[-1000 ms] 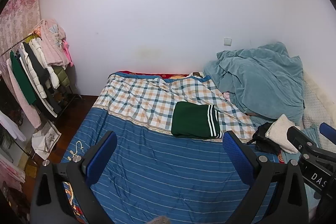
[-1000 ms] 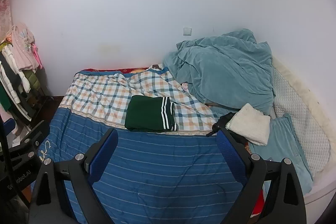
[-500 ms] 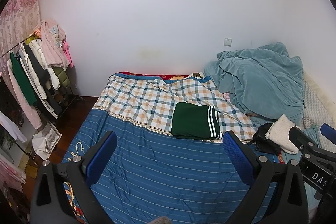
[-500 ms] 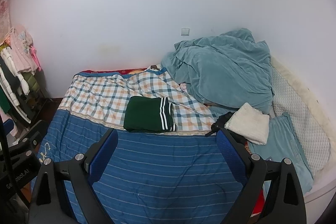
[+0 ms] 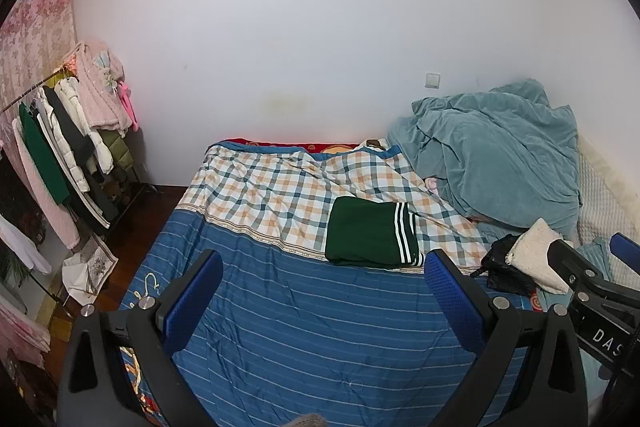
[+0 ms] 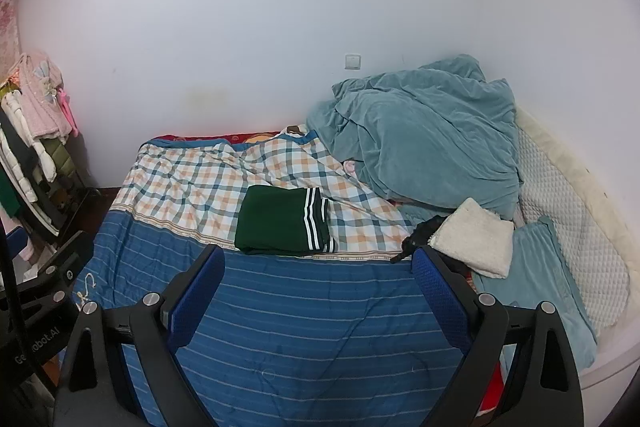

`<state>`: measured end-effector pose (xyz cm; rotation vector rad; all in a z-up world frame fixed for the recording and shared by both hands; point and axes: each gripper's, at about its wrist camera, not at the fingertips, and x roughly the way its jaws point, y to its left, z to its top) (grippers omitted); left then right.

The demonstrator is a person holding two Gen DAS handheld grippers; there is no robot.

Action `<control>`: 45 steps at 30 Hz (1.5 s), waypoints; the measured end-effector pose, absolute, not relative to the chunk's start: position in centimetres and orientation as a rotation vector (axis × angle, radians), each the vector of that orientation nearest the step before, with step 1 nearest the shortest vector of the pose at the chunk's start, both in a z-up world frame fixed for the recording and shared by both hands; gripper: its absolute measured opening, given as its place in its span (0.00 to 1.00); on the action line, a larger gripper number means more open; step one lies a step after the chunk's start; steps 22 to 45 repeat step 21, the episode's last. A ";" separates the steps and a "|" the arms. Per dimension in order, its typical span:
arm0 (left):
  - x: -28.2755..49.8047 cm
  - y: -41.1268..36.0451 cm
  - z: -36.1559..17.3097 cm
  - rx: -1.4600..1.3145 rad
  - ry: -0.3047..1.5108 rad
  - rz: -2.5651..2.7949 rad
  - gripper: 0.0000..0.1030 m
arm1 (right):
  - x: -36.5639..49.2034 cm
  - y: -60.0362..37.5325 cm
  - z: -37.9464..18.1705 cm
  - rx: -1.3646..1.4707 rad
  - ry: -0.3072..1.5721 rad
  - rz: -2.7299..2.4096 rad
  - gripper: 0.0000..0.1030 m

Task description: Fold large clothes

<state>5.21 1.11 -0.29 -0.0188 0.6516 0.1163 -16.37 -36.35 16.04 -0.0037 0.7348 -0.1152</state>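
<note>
A folded dark green garment with white stripes along its right edge lies flat on the bed, where the checked quilt meets the blue striped cover. My left gripper hovers above the blue cover, open and empty, short of the garment. My right gripper is open too, with nothing between its blue pads, also nearer than the garment. Part of the right gripper's frame shows at the right edge of the left wrist view.
A crumpled teal blanket fills the bed's far right corner. A folded cream towel rests on a black item beside it. A rack of hanging clothes stands left of the bed over dark wooden floor.
Both views have shifted only slightly; the right wrist camera has drifted a little to the right. The garment lies still and both grippers stay open.
</note>
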 end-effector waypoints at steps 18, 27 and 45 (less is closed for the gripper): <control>5.4 1.9 0.2 -0.019 0.648 0.116 1.00 | -15.4 -36.6 16.1 0.000 0.735 -0.115 0.93; 5.7 2.5 0.8 -0.028 0.649 0.118 1.00 | -15.2 -36.6 16.1 0.000 0.735 -0.113 0.93; 5.7 2.5 0.8 -0.028 0.649 0.118 1.00 | -15.2 -36.6 16.1 0.000 0.735 -0.113 0.93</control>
